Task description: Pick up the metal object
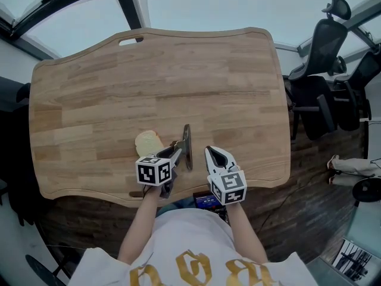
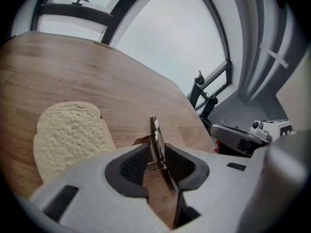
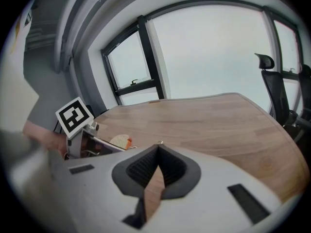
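gripping the metal object [image 2: 154, 130] low in the frame, the left gripper [image 2: 156, 155] jaws pinch it; a straight lift off the surface [image 2: 97, 76] seems next. right gripper [image 3: 158, 152] jaws together, empty.

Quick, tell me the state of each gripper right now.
The left gripper is shut on the metal object.
The right gripper is shut, with nothing between its jaws.

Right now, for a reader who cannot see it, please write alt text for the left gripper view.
The left gripper is shut on a thin metal object with a spring, standing on edge. A slice of bread lies on the wooden table to its left, windows behind.
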`<act>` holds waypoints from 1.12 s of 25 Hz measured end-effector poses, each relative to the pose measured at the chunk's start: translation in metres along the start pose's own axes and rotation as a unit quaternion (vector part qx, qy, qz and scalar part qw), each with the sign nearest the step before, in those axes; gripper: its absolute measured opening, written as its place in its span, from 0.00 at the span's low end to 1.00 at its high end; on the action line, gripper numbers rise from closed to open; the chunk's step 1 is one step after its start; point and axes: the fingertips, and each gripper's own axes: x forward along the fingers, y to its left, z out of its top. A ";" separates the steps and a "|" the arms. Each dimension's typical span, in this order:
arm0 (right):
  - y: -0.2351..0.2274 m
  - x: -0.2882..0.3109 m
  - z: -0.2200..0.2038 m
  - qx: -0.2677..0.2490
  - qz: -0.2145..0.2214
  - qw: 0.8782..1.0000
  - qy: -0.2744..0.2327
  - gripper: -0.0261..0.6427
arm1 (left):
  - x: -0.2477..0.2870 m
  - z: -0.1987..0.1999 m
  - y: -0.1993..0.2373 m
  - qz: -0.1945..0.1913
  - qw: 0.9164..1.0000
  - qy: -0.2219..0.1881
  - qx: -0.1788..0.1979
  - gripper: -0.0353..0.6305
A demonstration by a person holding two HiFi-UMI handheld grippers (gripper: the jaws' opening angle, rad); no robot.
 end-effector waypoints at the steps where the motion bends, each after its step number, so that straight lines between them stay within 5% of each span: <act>1: -0.001 0.000 0.000 0.001 -0.001 1.000 0.001 0.06 | 0.002 0.000 0.000 0.000 1.000 0.004 -0.002 0.22; 18: -0.006 0.003 0.004 0.005 0.024 1.000 -0.002 0.06 | 0.009 0.004 0.002 -0.005 0.997 0.007 -0.075 0.16; 21: -0.006 0.001 0.005 0.010 0.026 1.000 -0.005 0.06 | 0.007 0.011 -0.001 -0.004 0.997 -0.007 -0.074 0.08; 28: -0.008 -0.003 0.004 0.009 0.023 1.000 -0.009 0.06 | 0.008 0.014 0.001 -0.006 0.997 -0.012 -0.078 0.08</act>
